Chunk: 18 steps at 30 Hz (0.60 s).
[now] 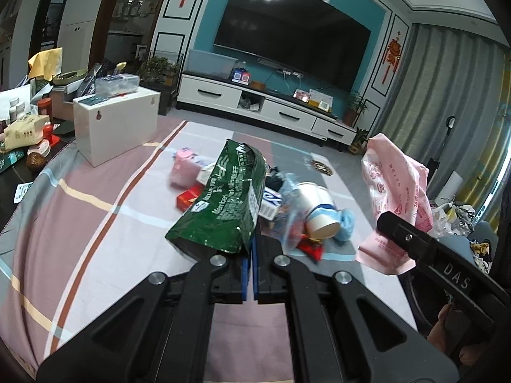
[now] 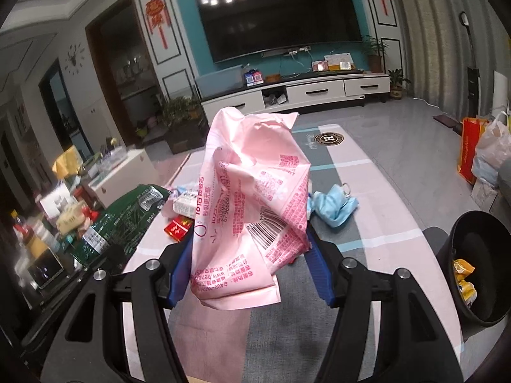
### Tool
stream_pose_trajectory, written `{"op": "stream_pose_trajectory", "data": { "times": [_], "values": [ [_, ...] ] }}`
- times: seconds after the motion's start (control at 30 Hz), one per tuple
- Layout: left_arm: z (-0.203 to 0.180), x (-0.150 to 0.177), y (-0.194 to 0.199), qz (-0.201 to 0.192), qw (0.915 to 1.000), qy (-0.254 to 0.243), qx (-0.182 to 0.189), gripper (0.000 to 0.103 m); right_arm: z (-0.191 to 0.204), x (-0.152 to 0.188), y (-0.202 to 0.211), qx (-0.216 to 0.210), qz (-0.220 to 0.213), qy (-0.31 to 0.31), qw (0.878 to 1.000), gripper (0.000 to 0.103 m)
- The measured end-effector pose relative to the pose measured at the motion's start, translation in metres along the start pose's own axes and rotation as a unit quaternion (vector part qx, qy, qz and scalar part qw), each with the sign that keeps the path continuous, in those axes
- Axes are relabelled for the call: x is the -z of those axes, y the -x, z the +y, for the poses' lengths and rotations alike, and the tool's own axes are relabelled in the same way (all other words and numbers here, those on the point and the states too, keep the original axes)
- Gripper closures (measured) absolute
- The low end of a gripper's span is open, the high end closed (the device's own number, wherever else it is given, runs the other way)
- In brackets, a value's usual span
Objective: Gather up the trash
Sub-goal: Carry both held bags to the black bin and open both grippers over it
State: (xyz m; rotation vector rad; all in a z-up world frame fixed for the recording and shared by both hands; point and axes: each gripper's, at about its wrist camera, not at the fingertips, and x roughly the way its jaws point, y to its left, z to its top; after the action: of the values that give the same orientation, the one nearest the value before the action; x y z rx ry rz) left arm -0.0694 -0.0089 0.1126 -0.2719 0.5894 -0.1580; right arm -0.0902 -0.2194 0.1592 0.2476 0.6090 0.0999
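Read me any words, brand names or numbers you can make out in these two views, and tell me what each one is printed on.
"DAS": on the black body of the right gripper.
"Member": partial white text on the green bag clamped in the left gripper.
"H": round emblem on the floor mat.
Pink bag in the right gripper: red print, barcode and QR codes, upside down, too small to read.
Red packet: blurred, unreadable.

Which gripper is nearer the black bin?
Right. The black bin sits just beside the right gripper, which holds the pink bag. The left gripper, clamping the green bag, is farther across the table.
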Motion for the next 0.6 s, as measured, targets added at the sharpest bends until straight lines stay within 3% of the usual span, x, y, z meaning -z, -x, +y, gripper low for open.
{"op": "stream_pose_trajectory", "data": {
  "times": [0.2, 0.6],
  "values": [
    [-0.020, -0.002, 0.004, 0.003, 0.9998, 0.007, 0.016, 0.100, -0.021, -0.009, 0.021, 0.021, -0.020, -0.019, 0.999, 0.041],
    [-0.079, 0.005, 0.008, 0.011, 0.9982, -0.035, 0.047, 0.100, -0.071, -0.019, 0.056, 0.042, -0.058, -0.073, 0.995, 0.041]
  ]
}}
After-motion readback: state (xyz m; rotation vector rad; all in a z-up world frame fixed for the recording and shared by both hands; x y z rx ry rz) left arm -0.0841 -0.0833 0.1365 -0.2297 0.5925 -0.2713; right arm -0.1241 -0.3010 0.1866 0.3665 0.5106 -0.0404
